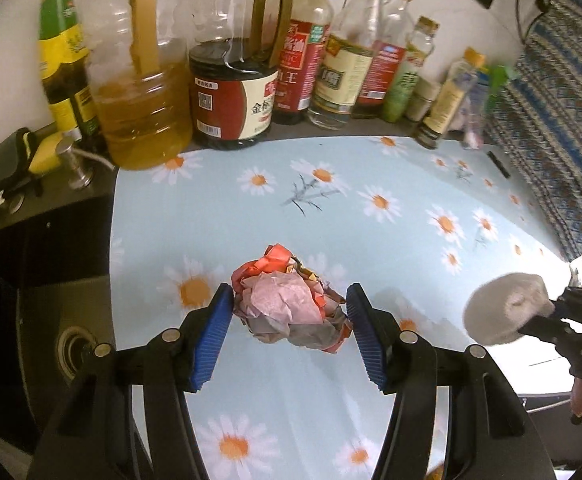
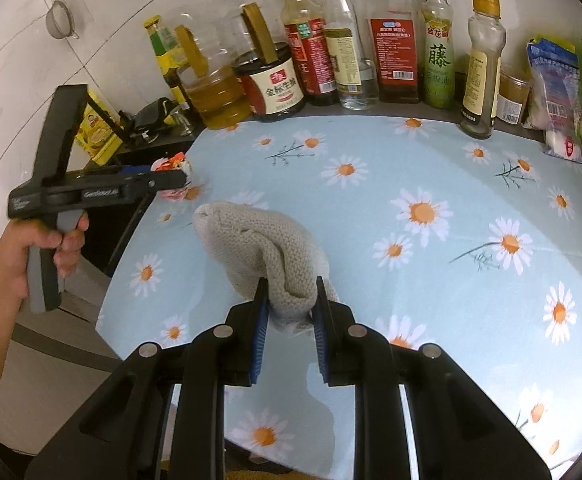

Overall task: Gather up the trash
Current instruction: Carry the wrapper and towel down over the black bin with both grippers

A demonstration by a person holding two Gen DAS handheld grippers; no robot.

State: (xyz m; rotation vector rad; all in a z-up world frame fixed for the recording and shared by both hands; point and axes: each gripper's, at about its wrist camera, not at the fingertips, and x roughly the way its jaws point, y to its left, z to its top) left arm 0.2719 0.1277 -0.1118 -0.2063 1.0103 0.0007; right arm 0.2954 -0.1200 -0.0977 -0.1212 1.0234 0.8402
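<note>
I am mid-collection: my left gripper [image 1: 289, 312] has its fingers clamped on the crumpled paper wad [image 1: 287, 300], lifted clear of the daisy-cloth bench [image 1: 371, 240]. At 3 o'clock, my right gripper [image 2: 291, 312] pinches a grey knitted cloth [image 2: 259, 248]. Next I need a bin, which neither view shows.

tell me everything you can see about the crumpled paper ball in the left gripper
The crumpled paper ball is a loose wad of red, pink and greyish wrapping paper with some gold foil. It sits between the blue ribbed pads of the left gripper, whose jaws press its sides, lifted clear above the daisy-print tablecloth. Nothing else touches it.
</note>
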